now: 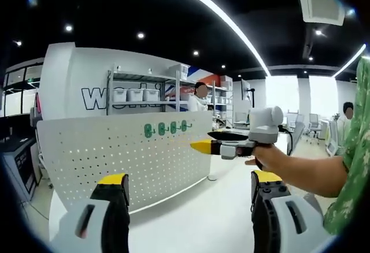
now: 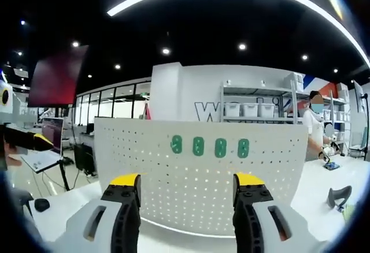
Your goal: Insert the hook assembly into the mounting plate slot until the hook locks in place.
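Note:
A white perforated mounting plate (image 1: 127, 160) (image 2: 196, 178) stands upright on the white table (image 1: 191, 224). Several green hook pieces (image 1: 167, 128) (image 2: 209, 147) hang in a row near its top edge. My left gripper (image 1: 189, 183) is open and holds nothing; it is some way in front of the plate. My right gripper (image 2: 186, 186) is also open, facing the plate's middle. In the left gripper view the right gripper (image 1: 211, 143), held by a hand, reaches in from the right toward the plate's right end. A dark hook-shaped part (image 2: 338, 196) lies on the table to the right.
Behind the plate stands a metal shelf with white bins (image 1: 136, 95) (image 2: 251, 110), and a person (image 2: 317, 127) stands beside it. A laptop (image 2: 43, 159) and a mouse (image 2: 40, 204) sit at the left. The left gripper's yellow tip (image 2: 41, 141) enters from the left.

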Tool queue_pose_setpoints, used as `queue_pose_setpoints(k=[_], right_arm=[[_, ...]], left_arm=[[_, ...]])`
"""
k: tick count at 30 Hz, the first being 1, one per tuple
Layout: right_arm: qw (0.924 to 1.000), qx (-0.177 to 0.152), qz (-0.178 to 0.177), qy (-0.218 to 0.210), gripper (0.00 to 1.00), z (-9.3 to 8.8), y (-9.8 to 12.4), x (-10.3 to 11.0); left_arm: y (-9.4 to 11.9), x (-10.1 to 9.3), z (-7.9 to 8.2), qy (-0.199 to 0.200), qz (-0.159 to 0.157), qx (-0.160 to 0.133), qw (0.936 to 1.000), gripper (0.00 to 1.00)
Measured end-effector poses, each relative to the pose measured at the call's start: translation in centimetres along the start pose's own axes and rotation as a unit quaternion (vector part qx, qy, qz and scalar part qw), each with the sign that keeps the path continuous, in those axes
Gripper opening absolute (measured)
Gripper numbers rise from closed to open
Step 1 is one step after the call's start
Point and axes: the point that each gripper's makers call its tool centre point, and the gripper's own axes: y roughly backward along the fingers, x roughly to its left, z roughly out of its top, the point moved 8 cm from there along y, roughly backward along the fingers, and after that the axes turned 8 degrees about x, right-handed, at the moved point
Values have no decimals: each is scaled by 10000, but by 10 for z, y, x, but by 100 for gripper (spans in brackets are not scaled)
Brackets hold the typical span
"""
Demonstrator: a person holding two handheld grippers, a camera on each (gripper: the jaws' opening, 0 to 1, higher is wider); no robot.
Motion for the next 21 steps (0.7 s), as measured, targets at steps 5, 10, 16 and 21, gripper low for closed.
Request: queue_pose_setpoints(k=[5, 10, 16, 21], right_arm=[[10000, 67, 28, -40, 67, -6, 25, -6], [9999, 119, 18, 85, 67, -10, 53, -10], [9997, 145, -12, 219, 68, -15, 86, -11], [9998, 40, -30, 209, 68, -11, 112, -7]], left_arm=[[1, -6, -9, 63, 58, -23, 10000, 89], [2, -10, -18, 162, 121, -25, 9998, 89], [6, -19, -24, 107, 246, -116, 9996, 88], [10, -21, -26, 78, 472, -213, 9986, 87]])
